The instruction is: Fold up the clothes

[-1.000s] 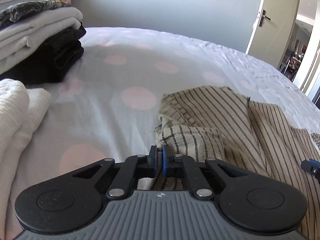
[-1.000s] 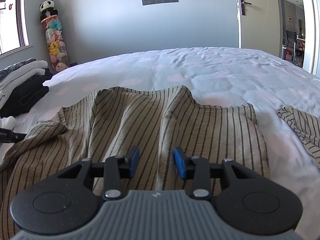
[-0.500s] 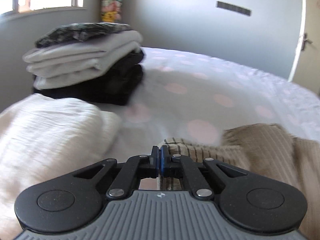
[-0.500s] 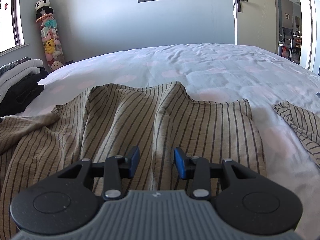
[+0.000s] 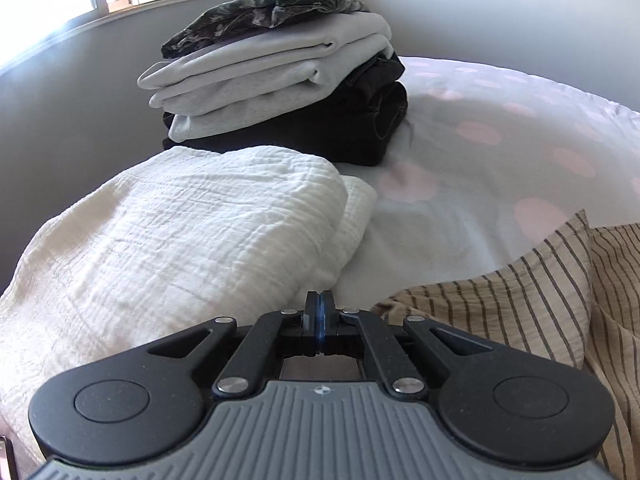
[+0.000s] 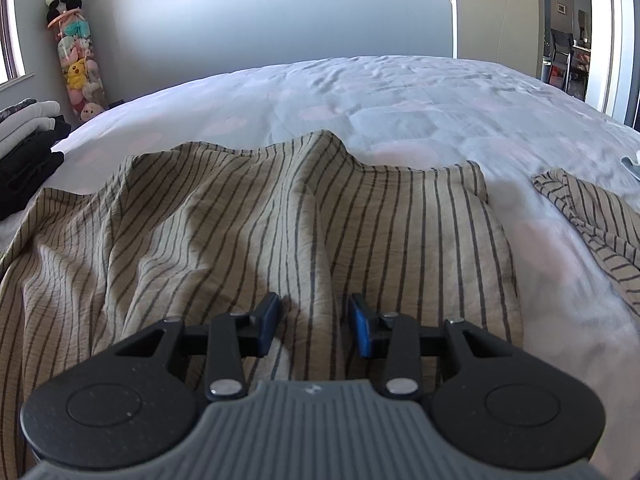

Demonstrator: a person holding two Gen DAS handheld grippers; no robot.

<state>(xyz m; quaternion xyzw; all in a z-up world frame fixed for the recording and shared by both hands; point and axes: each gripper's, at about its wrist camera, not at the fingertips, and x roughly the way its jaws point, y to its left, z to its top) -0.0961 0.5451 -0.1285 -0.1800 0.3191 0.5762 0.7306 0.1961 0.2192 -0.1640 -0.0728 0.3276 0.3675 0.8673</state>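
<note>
Right wrist: right gripper (image 6: 313, 322) agape over striped shirt (image 6: 248, 232); left gripper (image 5: 320, 316) pinched closed, no legible writing.

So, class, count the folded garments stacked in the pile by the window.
4 layers show, though more may be hidden: dark patterned garment on top, two grey garments under it, and black garment at the bottom.

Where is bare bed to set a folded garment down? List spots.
Widest: the spotted sheet beyond the striped garment, toward the far wall. Also a strip between the garment and the striped piece on the right. Crowded on the left: the folded stack and white cloth sit close together.
</note>
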